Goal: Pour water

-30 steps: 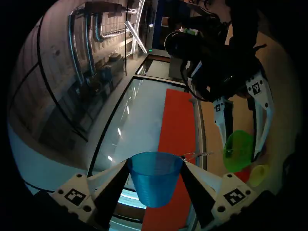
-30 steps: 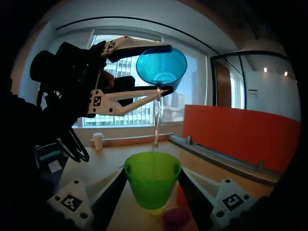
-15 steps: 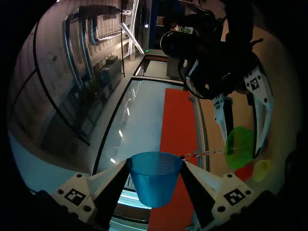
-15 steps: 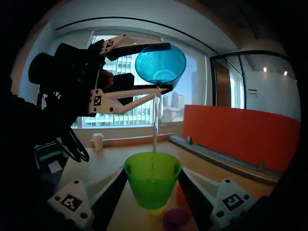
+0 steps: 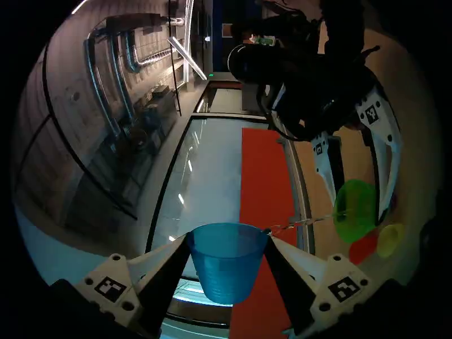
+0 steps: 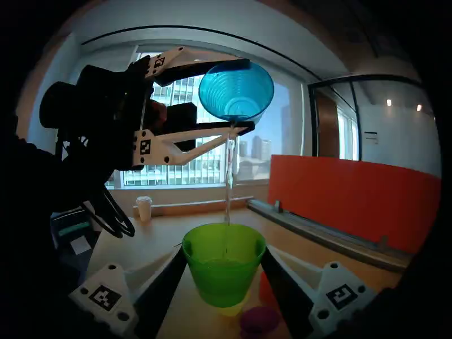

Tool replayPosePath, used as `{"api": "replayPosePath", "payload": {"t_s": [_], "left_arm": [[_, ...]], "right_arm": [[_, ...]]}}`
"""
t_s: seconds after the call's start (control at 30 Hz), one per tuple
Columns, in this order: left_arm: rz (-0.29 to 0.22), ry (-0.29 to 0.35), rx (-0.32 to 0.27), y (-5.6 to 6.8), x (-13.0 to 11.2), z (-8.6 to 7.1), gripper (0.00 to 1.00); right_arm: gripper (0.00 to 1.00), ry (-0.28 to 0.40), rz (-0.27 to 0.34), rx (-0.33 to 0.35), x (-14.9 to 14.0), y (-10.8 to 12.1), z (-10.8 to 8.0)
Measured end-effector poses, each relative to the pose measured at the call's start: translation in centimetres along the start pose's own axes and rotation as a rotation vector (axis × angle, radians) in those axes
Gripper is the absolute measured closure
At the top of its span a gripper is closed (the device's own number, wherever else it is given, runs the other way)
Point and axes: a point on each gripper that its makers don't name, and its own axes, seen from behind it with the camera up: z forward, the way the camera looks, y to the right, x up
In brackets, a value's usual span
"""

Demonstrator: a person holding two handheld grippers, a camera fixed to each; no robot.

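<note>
Mid-pour. The left claw (image 5: 227,244) is clenched on the blue cup (image 6: 236,90), both fingers on its sides, w/ the cup tipped over directly above the green cup (image 6: 224,271). A thin water stream (image 6: 228,181) falls from the blue rim into the green cup's mouth. The right claw (image 6: 224,254) grasps the green cup upright; water sits partway up inside. The stream is thin, so the blue cup is prob. near empty and the pour well along. Nxt: hold the green cup level under the stream, tip the blue cup a bit more to drain, then roll it back upright w/o dripping past the rim. Around: a yellow cup (image 6: 229,309) just below the green cup, a purple cup (image 6: 259,319) below & slightly right of it, both on the wooden bench (image 6: 141,243). A lidded paper cup (image 6: 144,207) stands well beyond the green cup, to its left. An orange partition (image 6: 361,198) runs far to its right. The stream path is unobstructed, but the loose cups underneath = a knock risk if the green cup goes down blind.
</note>
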Motion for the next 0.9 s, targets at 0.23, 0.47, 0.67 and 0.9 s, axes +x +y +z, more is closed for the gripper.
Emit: {"api": "replayPosePath", "payload": {"t_s": [0.23, 0.47, 0.67, 0.9], "left_arm": [[0.038, 0.005, 0.0, -0.1, 0.5, -0.2, 0.11], [0.094, 0.004, -0.001, 0.0, 0.7, -0.3, 0.11], [0.127, 0.009, -0.001, 0.2, 1.1, -0.4, 0.11], [0.176, 0.012, -0.001, 0.6, 1.4, -0.6, 0.11]], "right_arm": [[0.1, 0.004, 0.001, -0.001, 0.0, 0.0, 0.0], [0.1, 0.006, 0.004, -0.003, -0.1, 0.1, 0.1], [0.1, 0.008, 0.005, -0.005, -0.2, 0.2, 0.1], [0.1, 0.011, 0.007, -0.005, -0.1, 0.3, 0.2]]}}
